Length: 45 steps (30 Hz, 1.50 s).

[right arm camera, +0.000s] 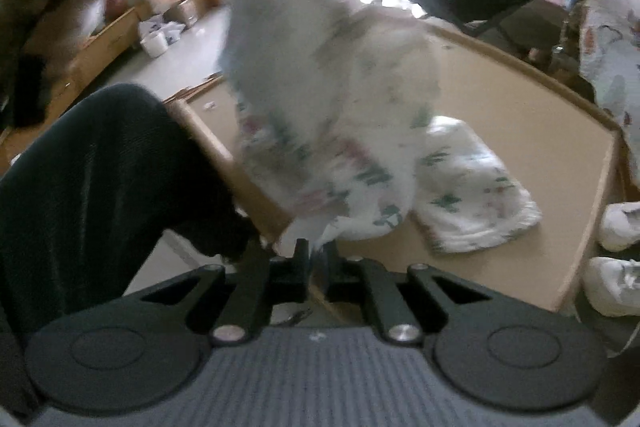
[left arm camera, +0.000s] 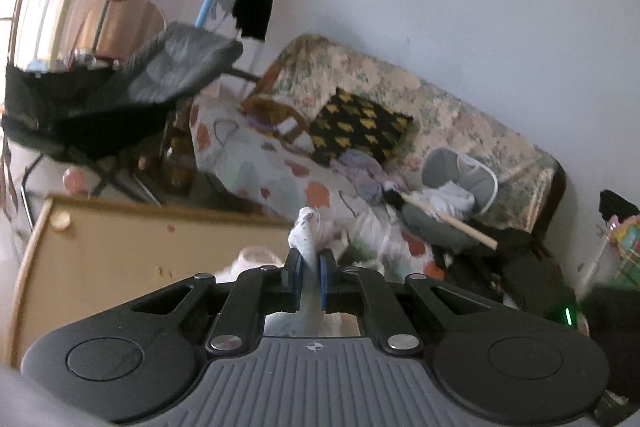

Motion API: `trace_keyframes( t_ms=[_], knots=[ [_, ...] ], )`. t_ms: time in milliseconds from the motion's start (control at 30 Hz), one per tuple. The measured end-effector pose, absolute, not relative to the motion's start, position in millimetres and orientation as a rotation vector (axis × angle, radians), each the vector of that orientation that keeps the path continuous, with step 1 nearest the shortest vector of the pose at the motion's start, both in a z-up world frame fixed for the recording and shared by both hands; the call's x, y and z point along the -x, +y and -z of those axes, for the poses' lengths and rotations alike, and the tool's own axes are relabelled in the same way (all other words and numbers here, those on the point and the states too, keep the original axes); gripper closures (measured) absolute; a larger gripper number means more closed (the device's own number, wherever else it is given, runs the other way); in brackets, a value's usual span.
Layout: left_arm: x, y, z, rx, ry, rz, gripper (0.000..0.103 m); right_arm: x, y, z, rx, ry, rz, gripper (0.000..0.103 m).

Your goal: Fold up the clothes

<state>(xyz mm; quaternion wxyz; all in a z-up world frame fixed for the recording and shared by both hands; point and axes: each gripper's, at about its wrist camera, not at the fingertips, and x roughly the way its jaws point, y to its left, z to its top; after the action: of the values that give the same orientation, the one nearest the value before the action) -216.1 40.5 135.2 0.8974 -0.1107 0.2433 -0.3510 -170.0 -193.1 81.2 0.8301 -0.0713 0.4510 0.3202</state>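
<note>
The right gripper [right arm camera: 318, 255] pinches the near edge of the white printed garment [right arm camera: 340, 99], lifted over the cardboard sheet [right arm camera: 540, 131], bare on the right. The left gripper [left arm camera: 309, 269] clamps the garment's corner [left arm camera: 306, 231]; the sofa [left arm camera: 400, 83] lies far.

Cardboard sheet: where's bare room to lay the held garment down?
Bare cardboard lies beyond and right of the folded cloth, up to the far edge. The near-left corner is crowded by the hanging garment and a dark knee. White shoes border the right edge.
</note>
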Motion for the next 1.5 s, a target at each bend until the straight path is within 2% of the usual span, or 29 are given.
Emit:
trace_keyframes(
  t_ms=[433, 567, 667, 967, 1233, 1500],
  knots=[
    [260, 53, -83, 0.302, 0.579, 0.746, 0.094, 128, -212, -114, 0.224, 0.918, -0.627, 0.094],
    [268, 57, -83, 0.321, 0.569, 0.75, 0.094, 112, -203, -128, 0.28, 0.878, -0.65, 0.074],
    [275, 62, -81, 0.341, 0.568, 0.758, 0.094, 95, -195, -137, 0.322, 0.863, -0.67, 0.068],
    [287, 69, -78, 0.37, 0.582, 0.762, 0.094, 54, -168, -149, 0.323, 0.941, -0.804, 0.067],
    [288, 72, -84, 0.384, 0.569, 0.77, 0.094, 60, -136, -152, 0.461, 1.003, -0.963, 0.067],
    [292, 71, -89, 0.372, 0.566, 0.789, 0.094, 66, -114, -131, 0.608, 1.012, -0.951, 0.067]
  ],
)
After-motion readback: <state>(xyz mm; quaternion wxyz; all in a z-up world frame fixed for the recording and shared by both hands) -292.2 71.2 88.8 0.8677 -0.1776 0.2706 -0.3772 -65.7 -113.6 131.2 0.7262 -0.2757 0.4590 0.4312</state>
